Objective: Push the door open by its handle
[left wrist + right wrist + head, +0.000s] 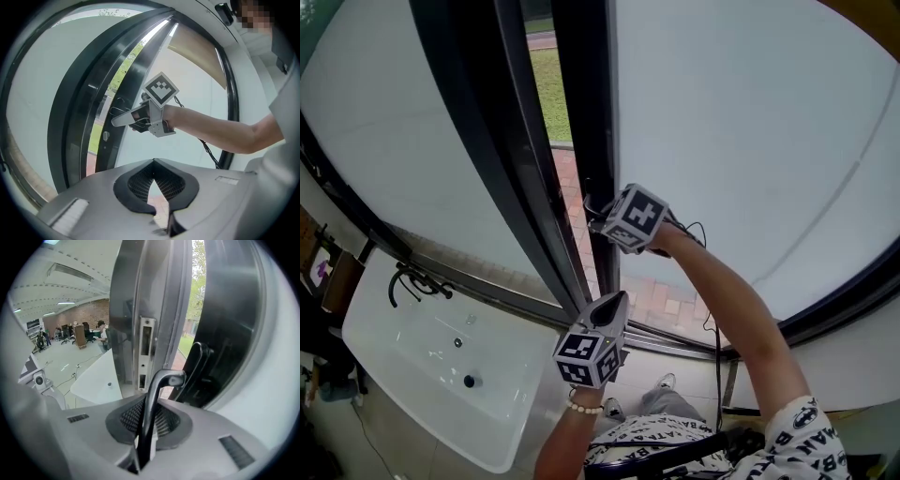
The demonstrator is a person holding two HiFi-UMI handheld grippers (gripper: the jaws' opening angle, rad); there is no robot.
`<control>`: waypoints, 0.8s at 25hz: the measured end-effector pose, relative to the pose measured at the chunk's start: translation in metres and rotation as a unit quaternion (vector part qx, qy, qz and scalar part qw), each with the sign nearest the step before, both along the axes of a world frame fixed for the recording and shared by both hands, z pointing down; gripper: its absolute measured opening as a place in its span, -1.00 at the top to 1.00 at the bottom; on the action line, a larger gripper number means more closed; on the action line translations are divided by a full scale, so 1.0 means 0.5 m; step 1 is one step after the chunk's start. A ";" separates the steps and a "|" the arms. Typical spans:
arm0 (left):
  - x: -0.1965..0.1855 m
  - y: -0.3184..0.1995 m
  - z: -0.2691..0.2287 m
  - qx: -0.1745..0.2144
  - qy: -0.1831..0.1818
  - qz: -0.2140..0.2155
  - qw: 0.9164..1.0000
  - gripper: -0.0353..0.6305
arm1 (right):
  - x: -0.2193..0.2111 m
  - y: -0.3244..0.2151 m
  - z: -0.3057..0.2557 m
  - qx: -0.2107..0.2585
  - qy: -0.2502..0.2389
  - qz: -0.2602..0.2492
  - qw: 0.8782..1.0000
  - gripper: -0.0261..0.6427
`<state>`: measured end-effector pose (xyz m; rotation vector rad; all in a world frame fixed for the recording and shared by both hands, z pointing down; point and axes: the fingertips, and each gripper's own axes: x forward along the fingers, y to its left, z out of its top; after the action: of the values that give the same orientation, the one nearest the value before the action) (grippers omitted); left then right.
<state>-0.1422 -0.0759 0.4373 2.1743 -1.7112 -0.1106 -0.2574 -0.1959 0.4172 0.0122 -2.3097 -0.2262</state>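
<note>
While the right gripper (598,217) has its fingers (127,417) pinched on the dark lever door handle (157,390), which sits at the free edge of the dark-framed glass door (581,103), that door stands ajar onto grass (551,89) and brick paving (572,192). Lower down, near the door's bottom edge, the left gripper (615,305) has its fingers (140,183) pressed together on nothing. Print on the person's shirt (806,441) reads partly "BAT", among bat logos.

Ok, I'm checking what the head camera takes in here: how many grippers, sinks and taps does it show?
Grippers: 2, the left gripper and the right gripper
Sinks: 1, the white sink
Taps: 1, the black tap
Total: 4
</note>
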 end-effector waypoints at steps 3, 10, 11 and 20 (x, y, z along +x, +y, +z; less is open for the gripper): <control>0.009 -0.027 0.001 -0.006 -0.001 -0.014 1.000 0.93 | -0.004 -0.032 0.000 -0.008 -0.007 0.007 1.000 0.82; 0.041 -0.089 0.019 -0.019 0.007 -0.025 0.999 0.93 | -0.017 -0.134 -0.002 -0.016 -0.037 0.040 0.998 0.82; 0.048 -0.100 0.022 -0.020 0.008 -0.028 0.999 0.93 | -0.015 -0.152 -0.001 -0.016 -0.039 0.046 0.998 0.82; 0.082 -0.199 0.045 -0.040 0.020 -0.043 0.998 0.93 | -0.009 -0.337 -0.005 -0.031 -0.044 0.096 0.994 0.83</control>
<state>-0.1015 -0.1756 0.4597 2.0289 -1.7558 -0.1059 -0.2617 -0.3645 0.4149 0.2167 -2.3834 -0.0573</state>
